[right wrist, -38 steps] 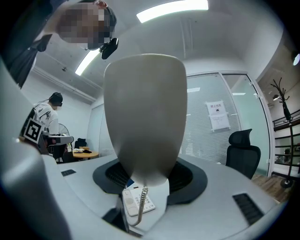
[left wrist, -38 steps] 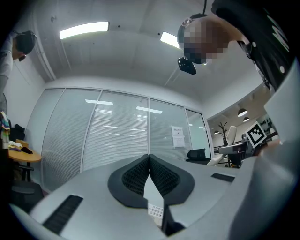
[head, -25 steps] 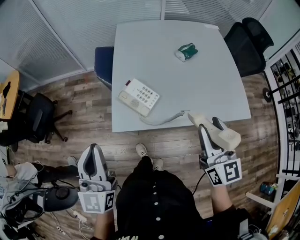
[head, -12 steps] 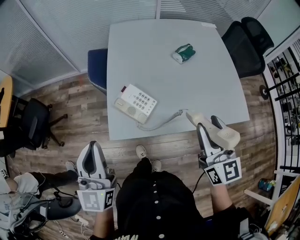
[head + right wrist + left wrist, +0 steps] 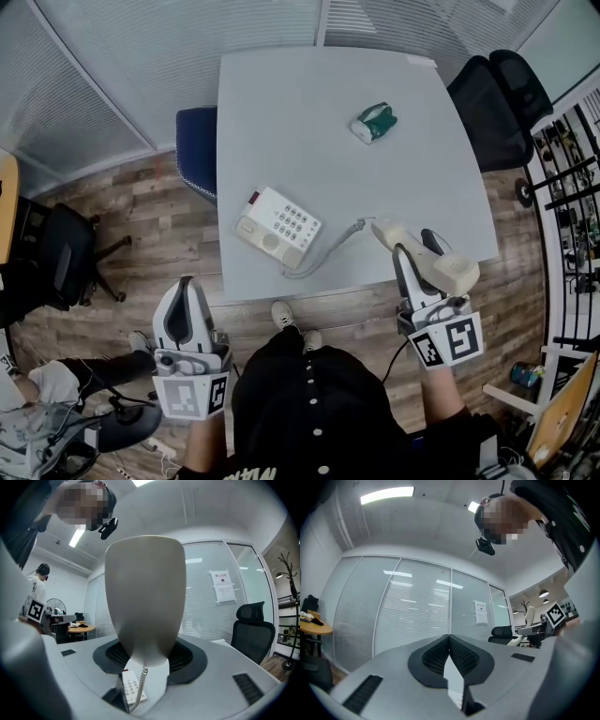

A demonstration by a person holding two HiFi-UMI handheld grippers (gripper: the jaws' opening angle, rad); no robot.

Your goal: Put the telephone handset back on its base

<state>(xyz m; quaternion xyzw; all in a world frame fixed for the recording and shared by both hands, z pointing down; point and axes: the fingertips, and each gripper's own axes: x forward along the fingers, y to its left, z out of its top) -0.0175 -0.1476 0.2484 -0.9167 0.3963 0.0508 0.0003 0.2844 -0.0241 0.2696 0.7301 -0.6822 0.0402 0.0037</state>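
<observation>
The person has stepped up to the table (image 5: 309, 103) in the last second. The phone base (image 5: 277, 226) now lies nearer both grippers than it did, and the table's near edge has slid in under the handset (image 5: 454, 273). The right gripper (image 5: 417, 247) carries that handset, its jaws spread wide and clamped on the thick body. It sits out to the right of the base and a little nearer the person, well apart from it. The coiled cord (image 5: 328, 251) trails from the handset back to the base. The left gripper (image 5: 187, 284) hangs off the table, nearer the person and to the left of the base, with its jaws pressed together on nothing. I'd say the carry is only partway done. The handset must yet travel left across to the base and come down lined up along its left side.
</observation>
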